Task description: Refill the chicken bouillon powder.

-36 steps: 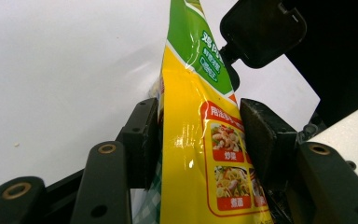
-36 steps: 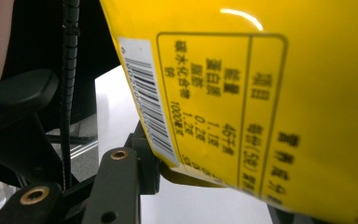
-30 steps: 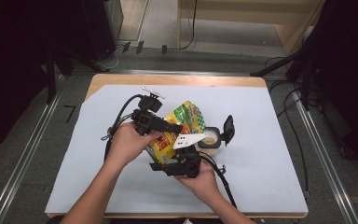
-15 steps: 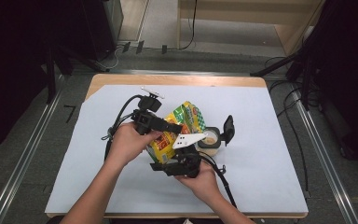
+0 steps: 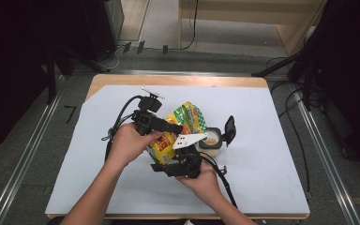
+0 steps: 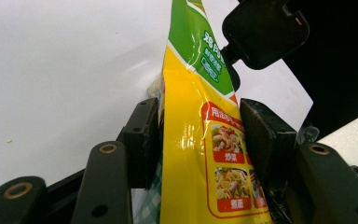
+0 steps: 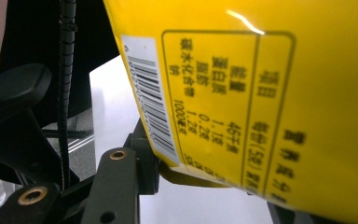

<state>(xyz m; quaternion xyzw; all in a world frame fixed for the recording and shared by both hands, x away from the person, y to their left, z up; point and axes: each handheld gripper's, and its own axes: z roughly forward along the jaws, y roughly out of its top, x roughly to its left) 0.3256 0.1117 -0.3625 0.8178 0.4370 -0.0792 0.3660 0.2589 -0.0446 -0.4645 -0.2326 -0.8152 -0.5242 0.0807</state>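
A yellow and green snack bag (image 5: 188, 118) is held up above the middle of the white table cover, tilted toward a small round jar (image 5: 211, 139) of beige contents whose black flip lid (image 5: 228, 130) stands open. My left gripper (image 5: 170, 127) comes in from the left and is shut on the bag's upper part. In the left gripper view the bag (image 6: 200, 93) sits squeezed between both pads (image 6: 142, 140), with the black lid (image 6: 265, 30) beyond. My right gripper (image 5: 163, 162) is shut on the bag's lower end; its view shows the bag's barcoded back (image 7: 223, 93) against the left pad (image 7: 145, 163).
The white cover (image 5: 272, 154) lies over a wooden table (image 5: 178, 79). Black cables (image 5: 117, 126) trail from both grippers across it. Metal rails (image 5: 318, 140) run along both sides of the table, with dark equipment and floor cables beyond.
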